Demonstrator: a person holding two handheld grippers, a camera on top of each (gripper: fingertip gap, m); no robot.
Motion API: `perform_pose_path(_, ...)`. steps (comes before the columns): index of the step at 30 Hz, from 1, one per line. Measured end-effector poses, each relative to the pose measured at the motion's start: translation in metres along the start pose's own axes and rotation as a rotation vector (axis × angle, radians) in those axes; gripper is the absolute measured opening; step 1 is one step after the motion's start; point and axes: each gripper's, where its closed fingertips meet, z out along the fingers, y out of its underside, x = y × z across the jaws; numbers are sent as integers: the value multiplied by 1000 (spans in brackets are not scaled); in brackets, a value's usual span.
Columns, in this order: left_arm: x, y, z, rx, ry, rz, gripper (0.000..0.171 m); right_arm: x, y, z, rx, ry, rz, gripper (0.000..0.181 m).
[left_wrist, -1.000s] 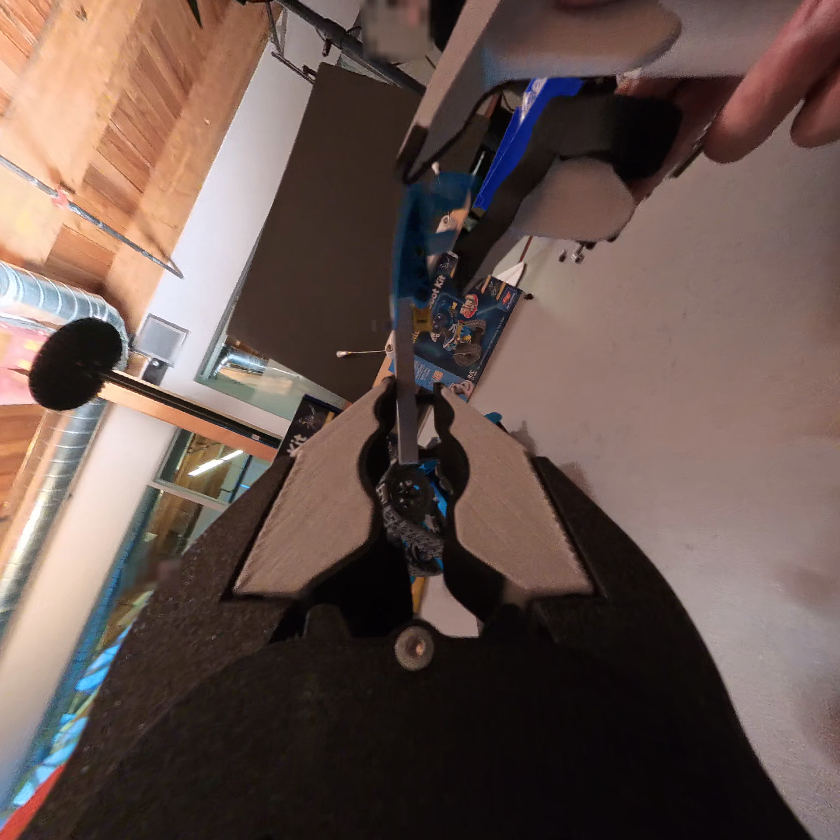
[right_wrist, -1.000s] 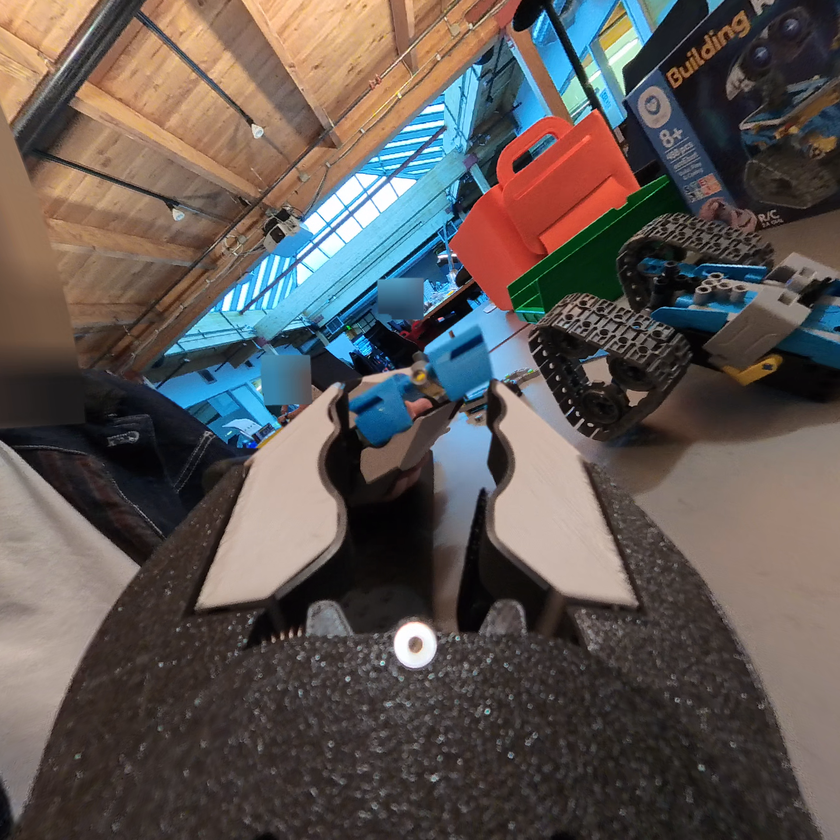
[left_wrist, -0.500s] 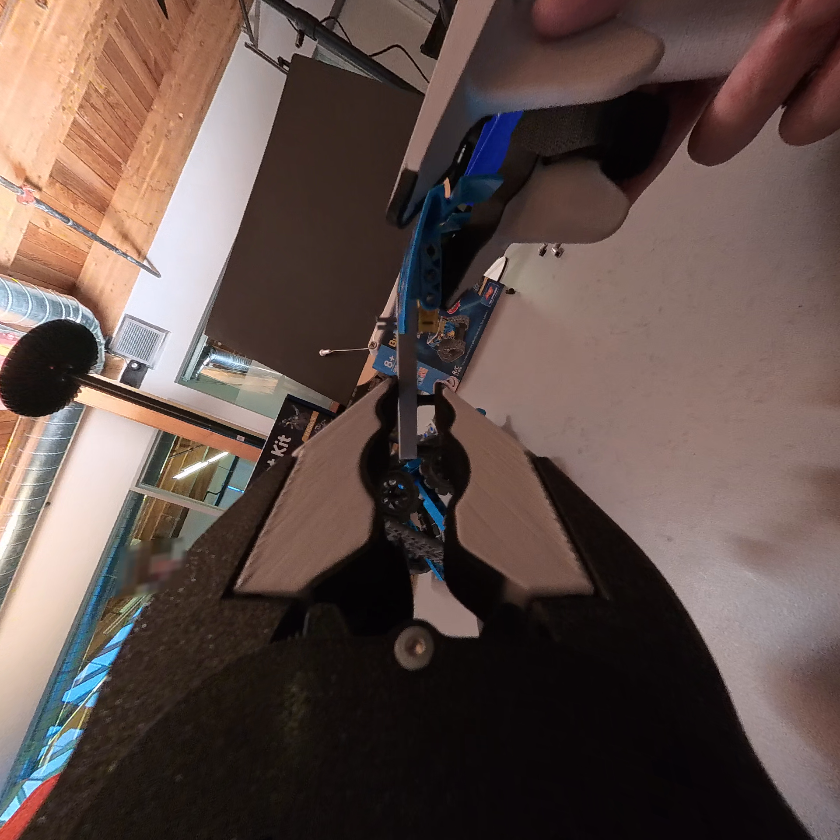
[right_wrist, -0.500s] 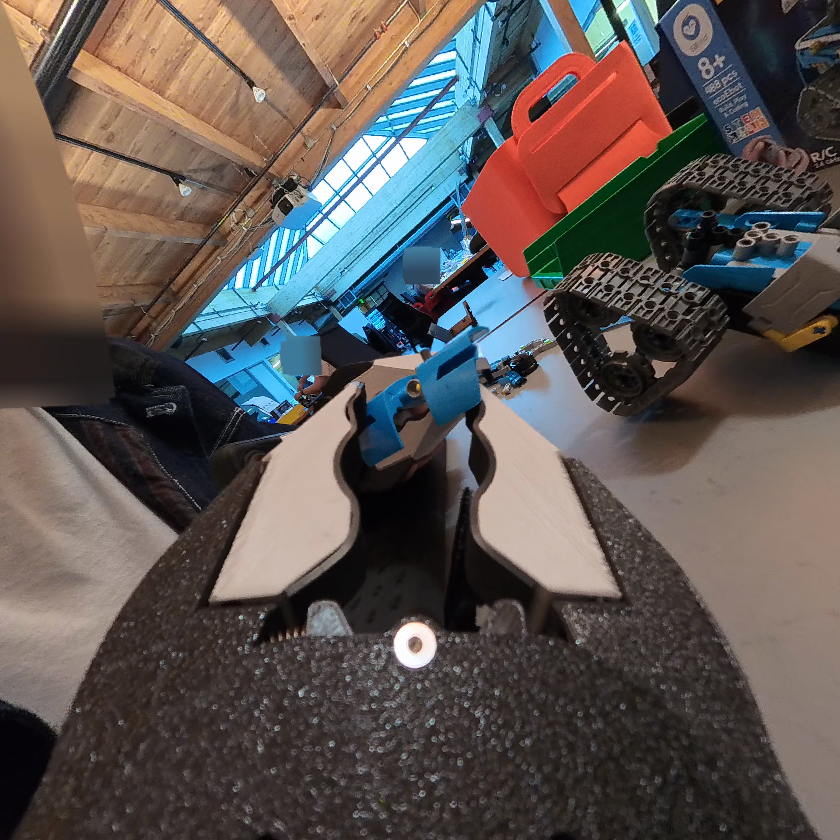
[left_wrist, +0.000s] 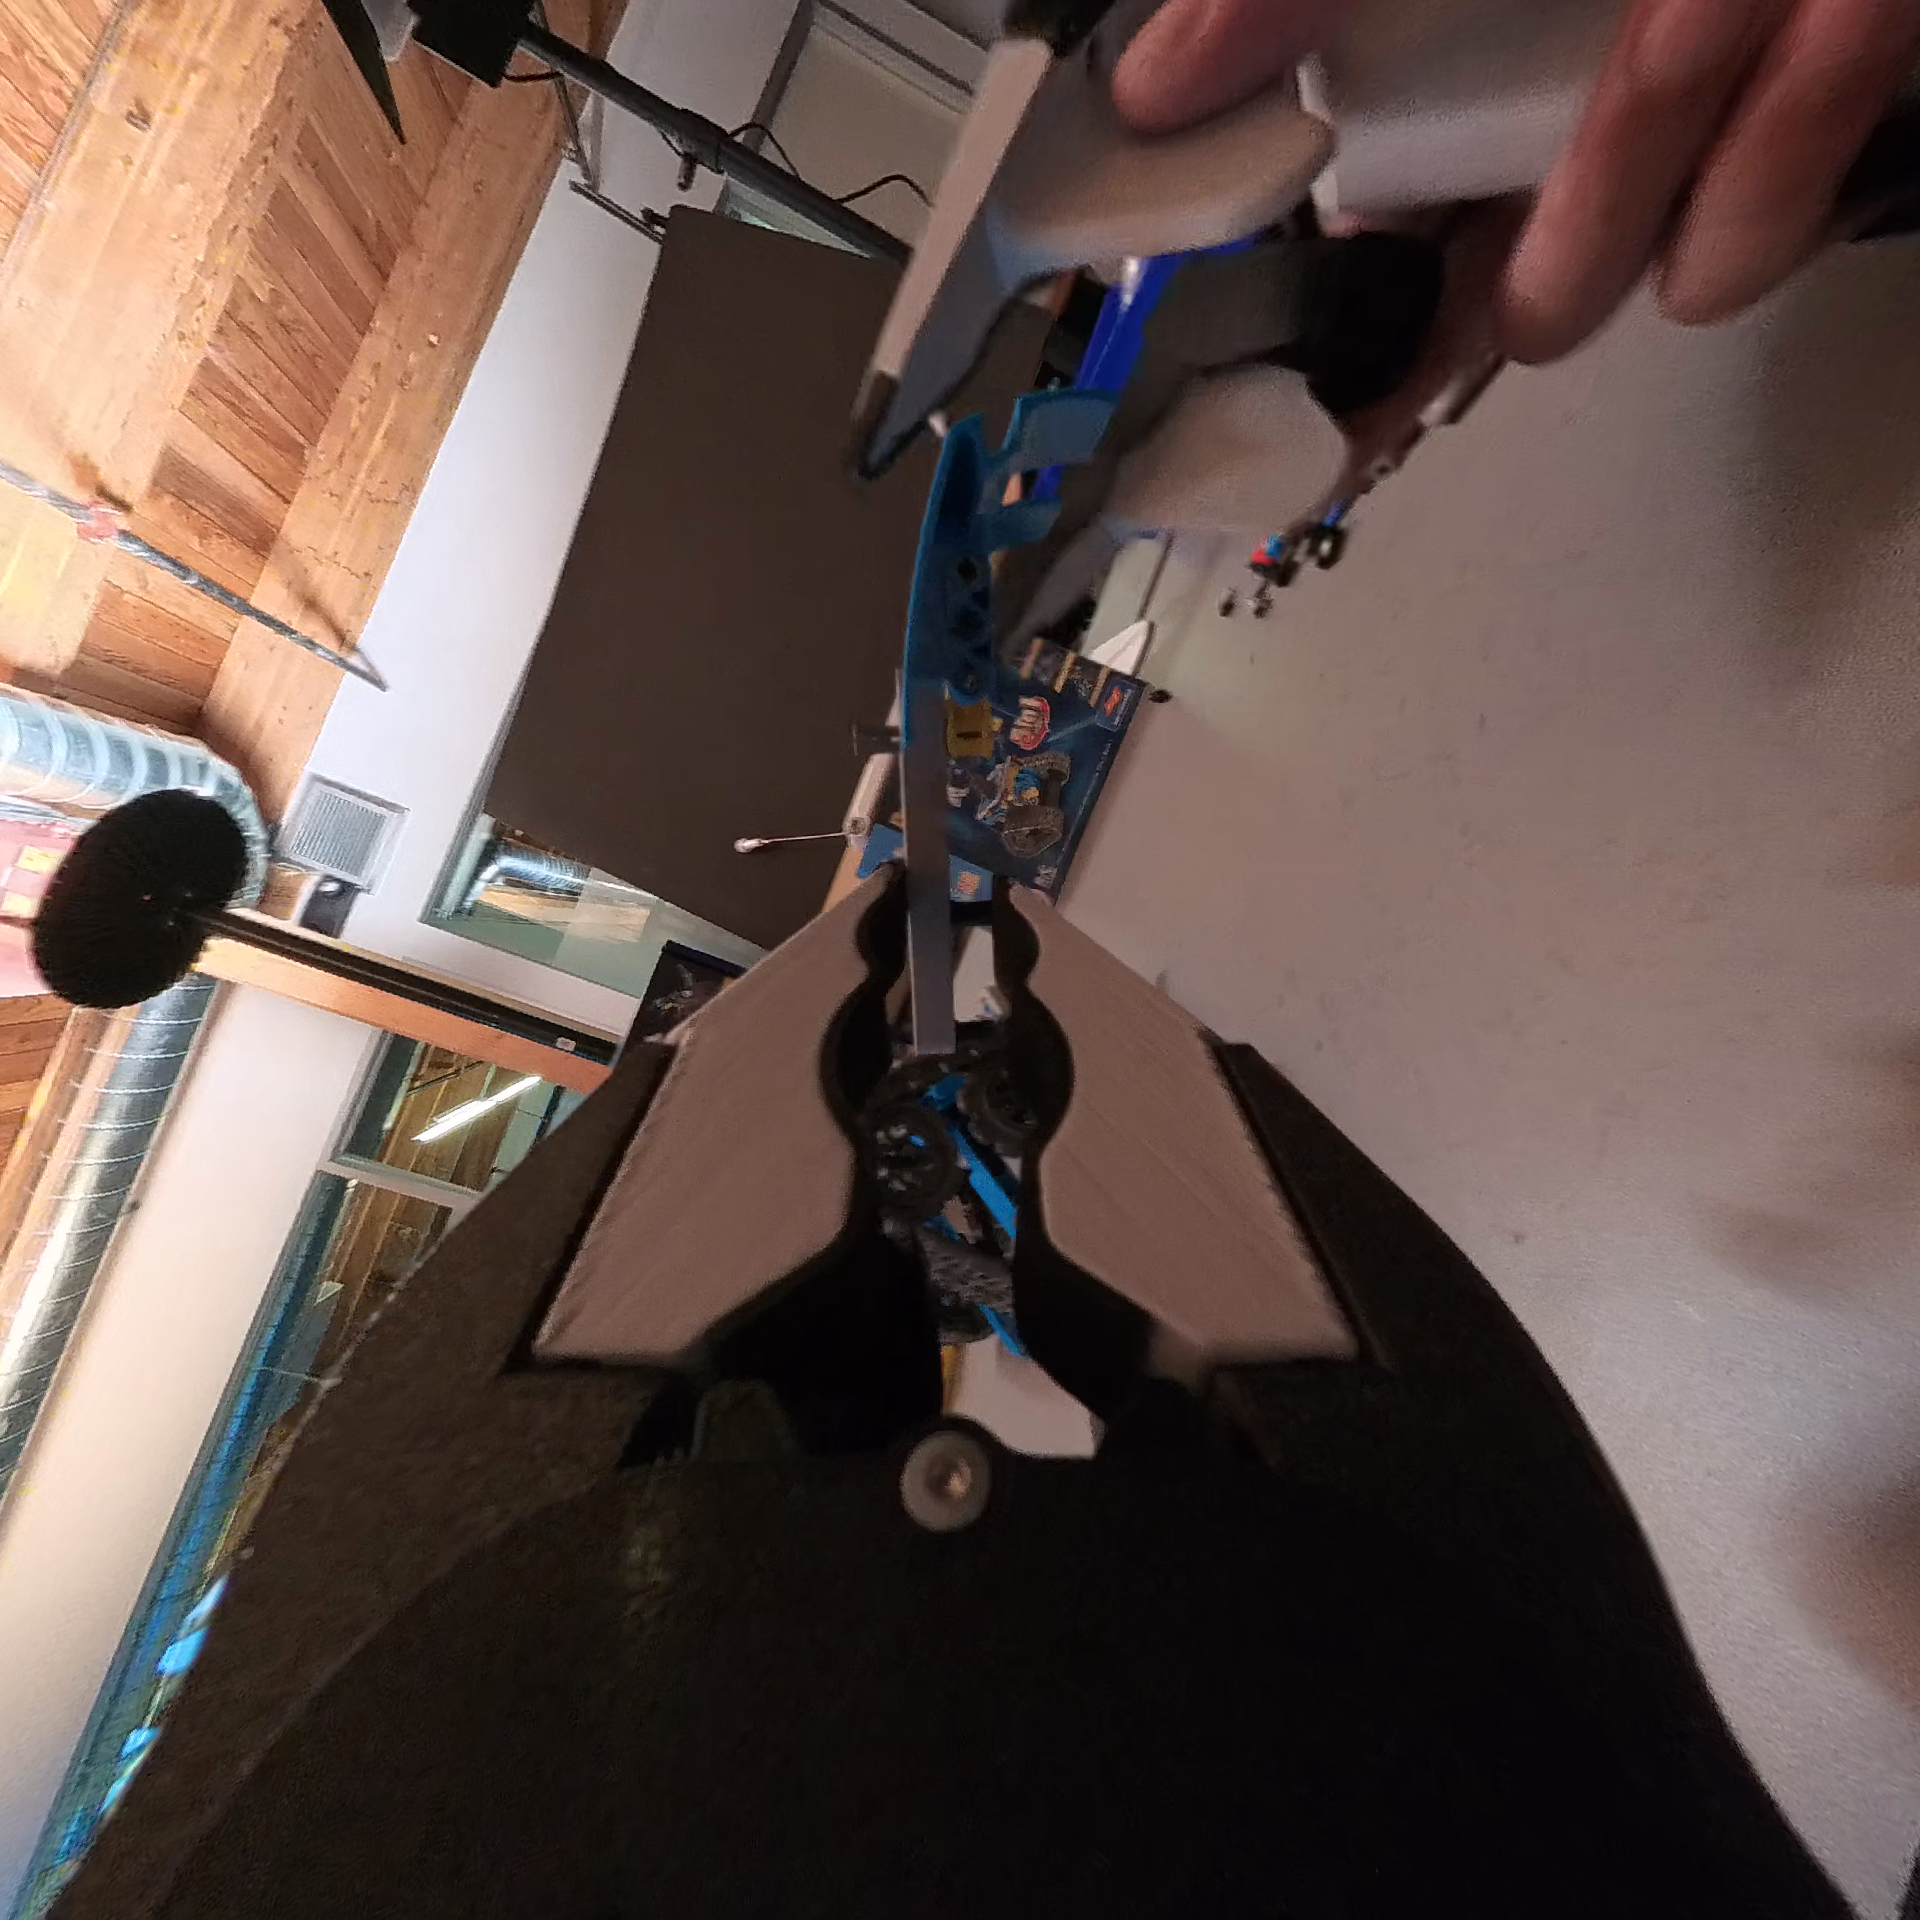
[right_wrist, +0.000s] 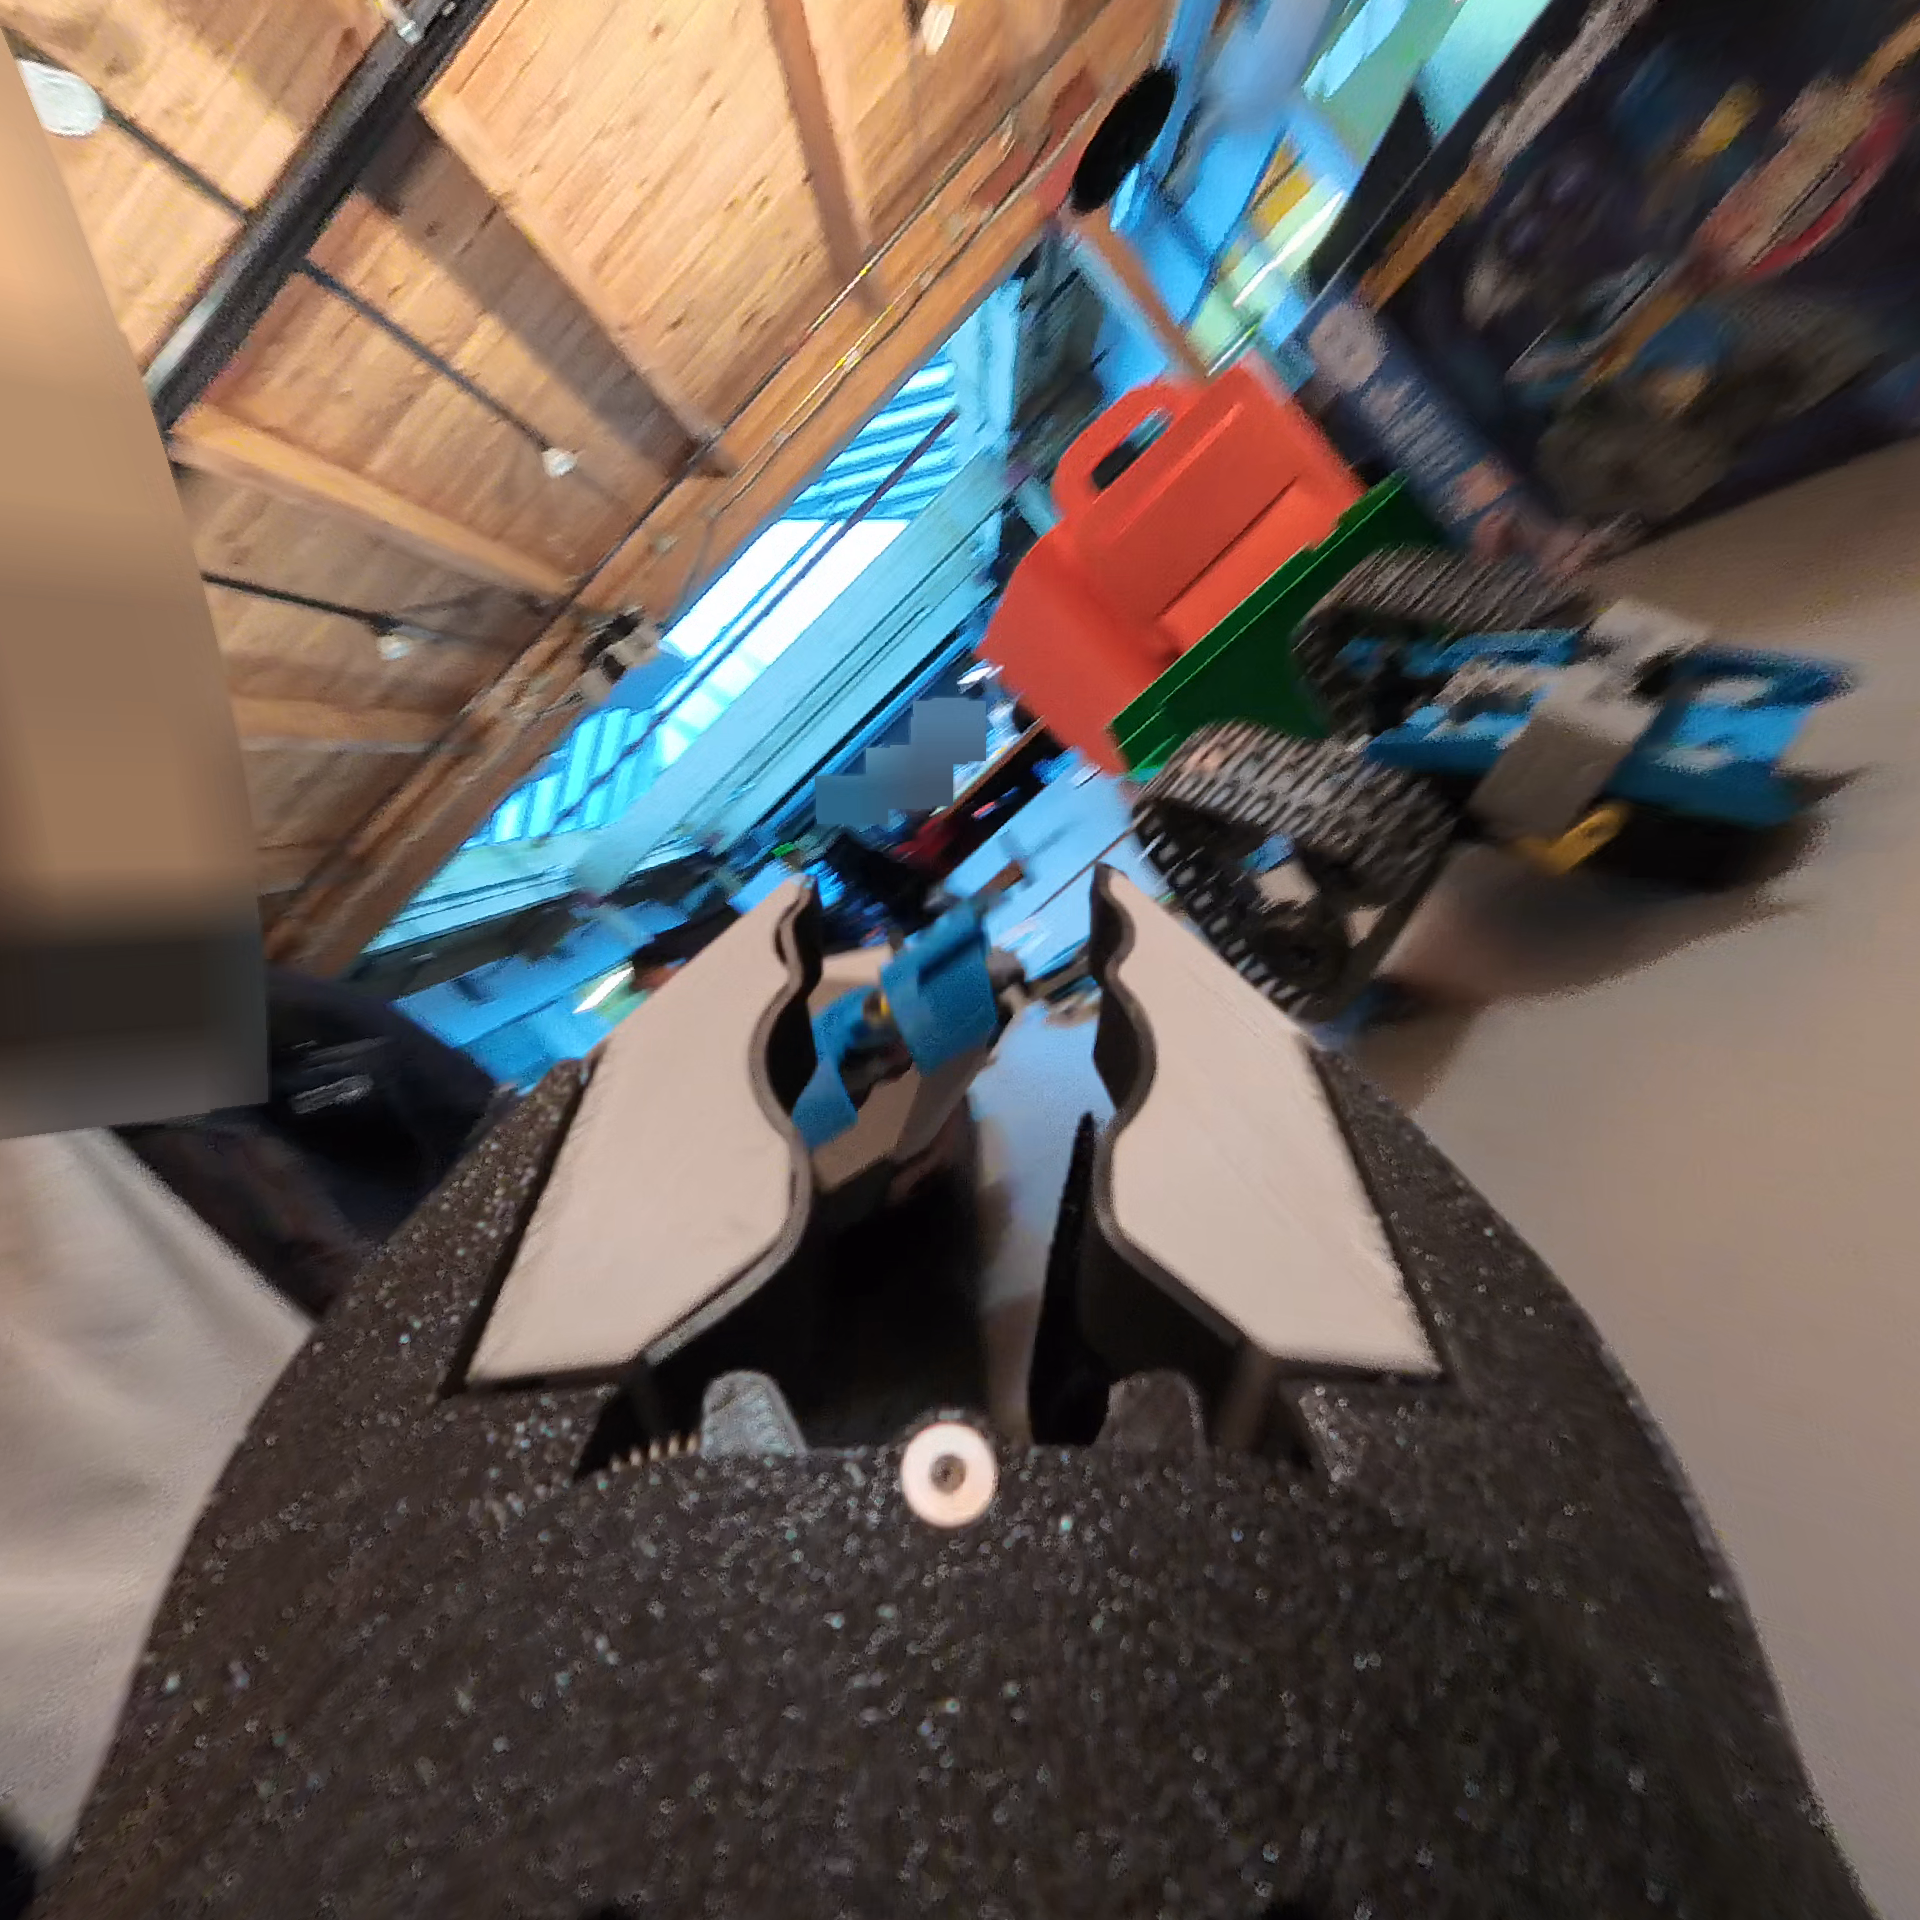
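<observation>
We see the left gripper (left_wrist: 940, 904) with its jaws drawn narrow, pinching the grey end of a long toy building beam (left_wrist: 935, 665). The beam runs away from it into a blue, hole-punched section and is held in the air above the pale bench (left_wrist: 1507, 935). The right gripper (right_wrist: 951, 894), gripped by a hand (left_wrist: 1662, 156), has its jaws set wide on either side of the beam's blue far end. We make out a gap between that end and one finger.

Toward the far side of the bench stands a tracked toy vehicle (right_wrist: 1455, 748) in blue, grey and black. Just behind it are a green tray (right_wrist: 1247, 665) and an orange carry case (right_wrist: 1174, 540). A dark printed box (right_wrist: 1662, 260) stands at the far edge, its lettering too blurred for us to read. In the left wrist view, a blue printed box (left_wrist: 1039, 769) showing a vehicle picture and some small print lies farther along the bench. A few small loose parts (left_wrist: 1288, 551) lie near it.
</observation>
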Motion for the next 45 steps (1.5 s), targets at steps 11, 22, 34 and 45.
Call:
perform_pose_path(11, 83, 14, -5, -91, 556, -258, 14, 11, 85, -7, -632, 206, -825, 57)
perform_pose_path(22, 78, 12, -9, -52, 677, -584, 21, 59, 96, -24, -791, 420, -770, 17)
perform_pose_path(34, 65, 13, -20, 21, 736, -720, 25, 41, 97, -20, -748, 302, -701, 17)
perform_pose_path(45, 67, 10, -22, 35, 759, -716, 16, 47, 99, -19, -749, 334, -733, 29)
